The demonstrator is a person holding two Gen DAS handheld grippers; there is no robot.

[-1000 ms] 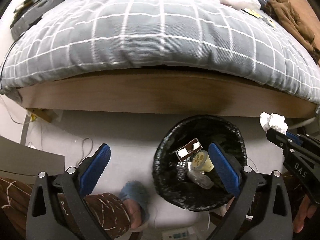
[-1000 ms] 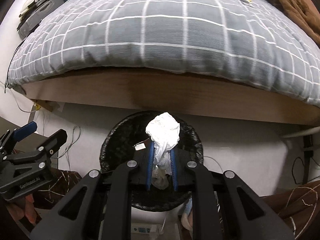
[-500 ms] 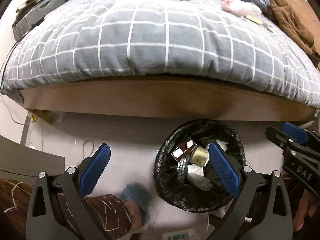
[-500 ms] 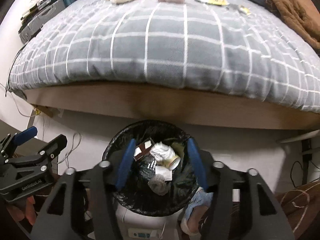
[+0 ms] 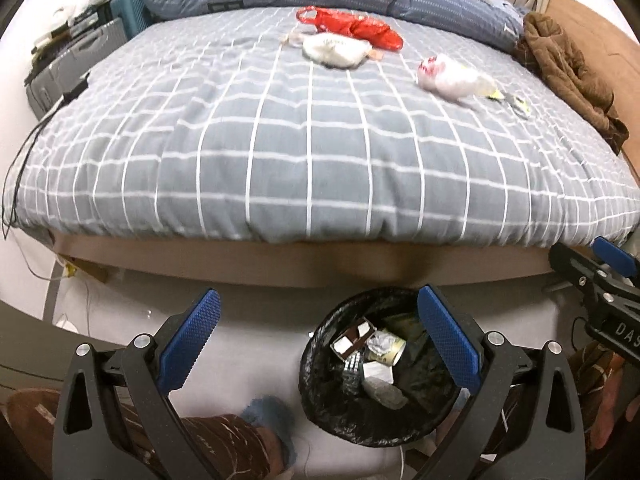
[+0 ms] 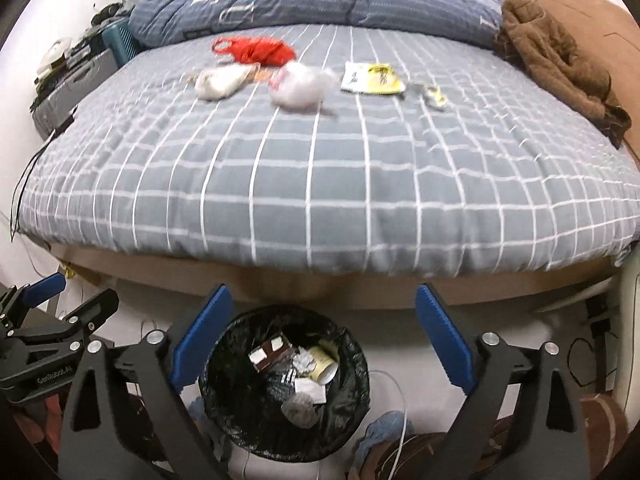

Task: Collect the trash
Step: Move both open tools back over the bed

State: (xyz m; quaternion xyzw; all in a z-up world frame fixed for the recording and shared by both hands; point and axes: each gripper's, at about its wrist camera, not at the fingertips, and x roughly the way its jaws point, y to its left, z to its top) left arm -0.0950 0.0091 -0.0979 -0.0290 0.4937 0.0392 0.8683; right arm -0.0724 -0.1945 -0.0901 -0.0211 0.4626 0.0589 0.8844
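A black-lined trash bin (image 5: 320, 400) (image 6: 352, 412) stands on the floor at the foot of the bed, with a crumpled white tissue (image 6: 305, 361), a cup and wrappers inside. My right gripper (image 6: 318, 336) hangs above the bin, its jaws still opening, nothing between them. My left gripper (image 5: 318, 338) is open and empty, its right finger over the bin. On the checked bedspread lie a red plastic bag (image 5: 352, 28) (image 6: 256, 50), two whitish bags (image 5: 334, 50) (image 6: 298, 88), a yellow-white wrapper (image 6: 370, 78) and small scraps (image 6: 432, 94).
A brown garment (image 5: 568, 76) is heaped on the bed's right side and a blue duvet (image 6: 320, 0) lies at its head. Cases and clutter (image 5: 68, 68) stand left of the bed. Cables run across the floor (image 5: 260, 344); the person's slippered feet are beside the bin.
The right gripper opened and the white tissue it held fell into the bin. Both grippers rose and tilted up, bringing the bed top and its trash into view.
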